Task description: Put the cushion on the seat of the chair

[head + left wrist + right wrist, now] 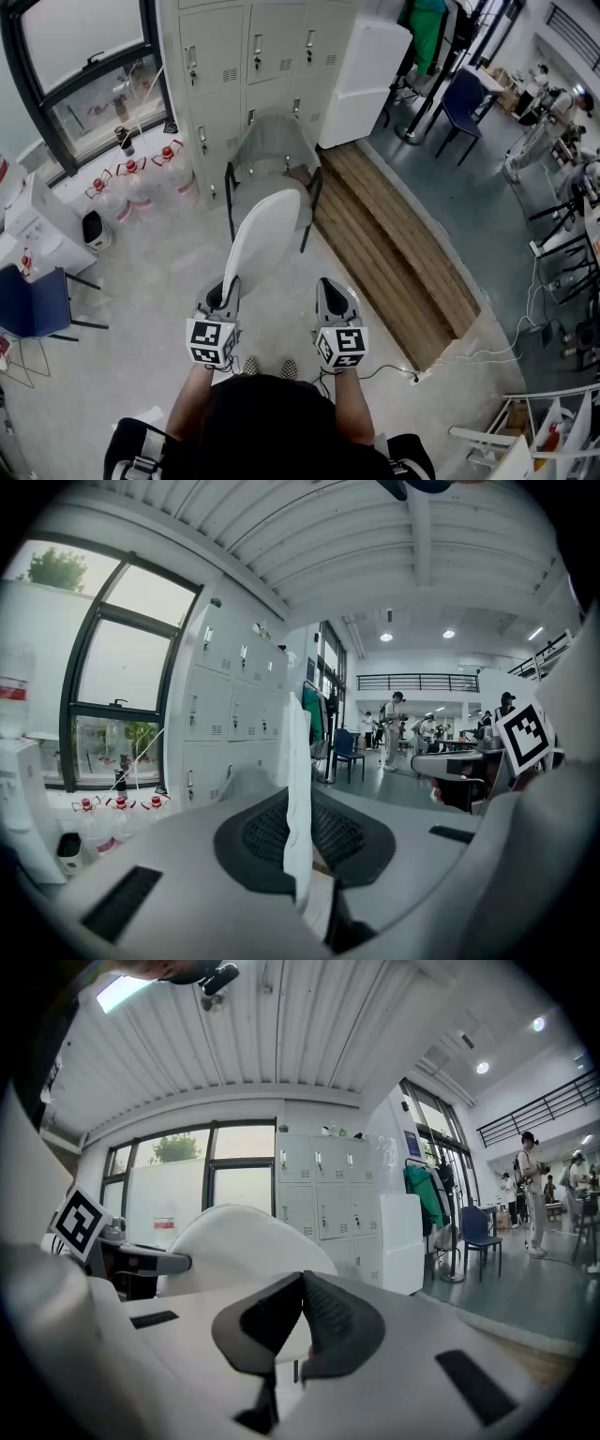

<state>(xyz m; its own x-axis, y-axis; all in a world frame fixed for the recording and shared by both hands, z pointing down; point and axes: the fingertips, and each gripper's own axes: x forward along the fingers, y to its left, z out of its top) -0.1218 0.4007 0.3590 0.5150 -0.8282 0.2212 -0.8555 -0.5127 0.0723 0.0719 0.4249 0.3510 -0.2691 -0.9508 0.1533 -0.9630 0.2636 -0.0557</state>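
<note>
A white oval cushion [264, 234] is held on edge and reaches forward from my left gripper [228, 289], which is shut on its near rim. In the left gripper view the cushion's thin edge [298, 780] stands upright between the dark pads [258, 841]. Just beyond the cushion's far end stands the grey chair [272, 141], facing me, its seat partly hidden by the cushion. My right gripper [330, 289] hovers beside the left one with nothing in it. In the right gripper view the right gripper [302, 1283] has its pads meeting at the tips, and the cushion [239, 1237] shows to its left.
Grey lockers [248, 47] and a white cabinet [361, 75] stand behind the chair. A low wooden platform [394, 253] runs along the right. Water bottles [141, 187] sit under the window, and a blue chair [33, 305] stands at the left. People stand far off [394, 724].
</note>
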